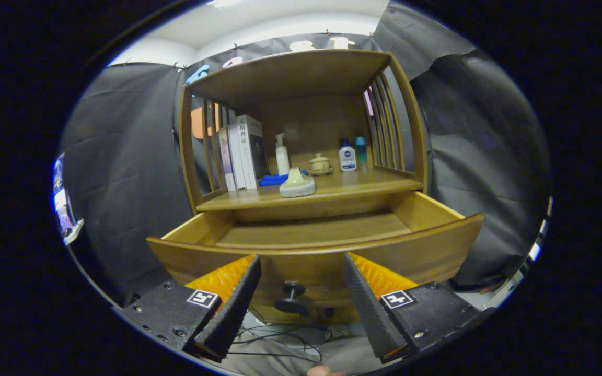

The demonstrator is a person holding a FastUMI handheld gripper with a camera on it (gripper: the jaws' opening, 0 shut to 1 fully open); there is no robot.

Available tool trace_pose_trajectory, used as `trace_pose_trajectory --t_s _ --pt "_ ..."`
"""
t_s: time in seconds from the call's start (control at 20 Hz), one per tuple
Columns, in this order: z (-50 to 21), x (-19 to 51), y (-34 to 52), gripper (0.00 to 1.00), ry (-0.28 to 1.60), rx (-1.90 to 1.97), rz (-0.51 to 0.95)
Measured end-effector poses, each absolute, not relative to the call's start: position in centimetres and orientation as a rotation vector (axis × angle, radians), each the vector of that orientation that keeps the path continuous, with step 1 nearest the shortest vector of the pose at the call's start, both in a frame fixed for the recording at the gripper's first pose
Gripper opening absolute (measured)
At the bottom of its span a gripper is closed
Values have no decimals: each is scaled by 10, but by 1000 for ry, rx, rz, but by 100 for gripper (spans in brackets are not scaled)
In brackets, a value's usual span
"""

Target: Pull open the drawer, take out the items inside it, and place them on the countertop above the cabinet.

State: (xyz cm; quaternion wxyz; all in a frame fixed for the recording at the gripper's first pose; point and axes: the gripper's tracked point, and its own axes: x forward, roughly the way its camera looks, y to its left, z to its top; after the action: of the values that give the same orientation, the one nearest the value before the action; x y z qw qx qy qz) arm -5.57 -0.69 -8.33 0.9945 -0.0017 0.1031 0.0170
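I am holding the tongs [301,271] released at lower centre, gripping nothing, fingers [235,303] flanking the knob [291,297]. The drawer [311,235] is sitting pulled open mid-frame. The pale item [297,184] is resting on the worktop [363,183] above.

Gripper [301,266] level, its 2 fingers [238,303] spread wide apart, nothing between them.

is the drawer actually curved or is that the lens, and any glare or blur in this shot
Gripper view: fisheye distortion bows the pulled-open wooden drawer and the shelf posts; sharp focus on the dark round drawer knob between the open gripper fingers; soft shadow under the wooden countertop; no strong glare; book spines too small to read.
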Motion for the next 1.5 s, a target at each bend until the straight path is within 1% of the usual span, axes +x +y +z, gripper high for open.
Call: trace_pose_trajectory --t_s 0.6,1.15,1.5 --pt "-97 -39 -4 98 210 -44 -1" --pt "-104 -33 -8 98 166 -176 -113" --pt "-103 -28 -8 99 149 -173 -103"
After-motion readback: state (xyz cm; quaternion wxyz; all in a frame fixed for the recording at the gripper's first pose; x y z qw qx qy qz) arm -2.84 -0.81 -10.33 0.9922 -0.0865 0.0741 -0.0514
